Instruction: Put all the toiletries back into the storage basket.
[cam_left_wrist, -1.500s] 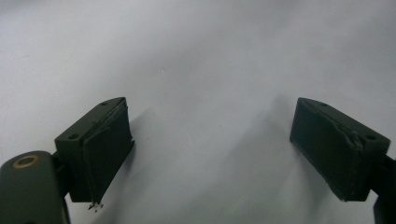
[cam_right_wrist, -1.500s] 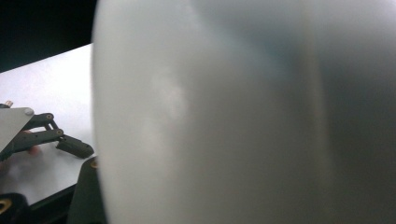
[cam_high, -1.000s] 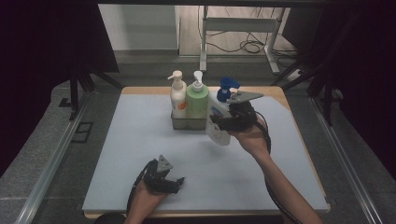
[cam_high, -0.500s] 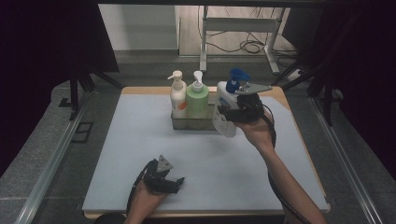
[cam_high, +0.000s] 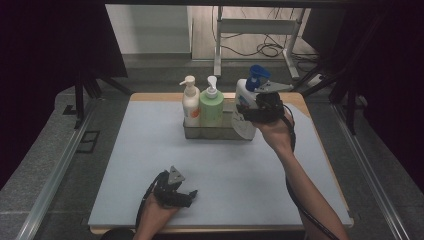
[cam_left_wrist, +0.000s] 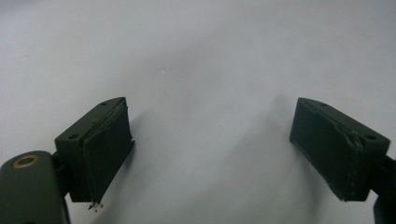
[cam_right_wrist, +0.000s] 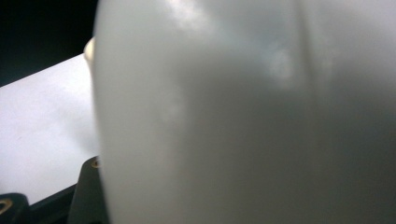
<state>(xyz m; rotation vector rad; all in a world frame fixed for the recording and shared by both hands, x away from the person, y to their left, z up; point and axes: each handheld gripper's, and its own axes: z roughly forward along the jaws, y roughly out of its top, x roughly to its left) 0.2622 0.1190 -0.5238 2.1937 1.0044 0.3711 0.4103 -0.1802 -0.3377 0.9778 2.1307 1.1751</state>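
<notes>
My right gripper (cam_high: 254, 111) is shut on a white spray bottle (cam_high: 243, 92) with a blue trigger head, and holds it upright in the air at the right end of a metal caddy (cam_high: 220, 133). Up close in the right gripper view, the bottle's white body (cam_right_wrist: 243, 112) hides the jaws, apart from a dark piece of the gripper at the lower left. A white pump bottle (cam_high: 190, 102) and a green pump bottle (cam_high: 211, 107) stand in the caddy. My left gripper (cam_high: 186, 195) rests on the mat near the front edge; its jaws (cam_left_wrist: 210, 149) are open with nothing between them.
The pale blue mat (cam_high: 150, 150) covers a wooden table (cam_high: 150, 96). Metal rails (cam_high: 55, 175) run along both sides. A frame and cables (cam_high: 260, 47) lie on the floor beyond the far edge.
My right gripper has carried the spray bottle away from me and to the right, slightly higher, to the caddy's right end. The left gripper has stayed still.
</notes>
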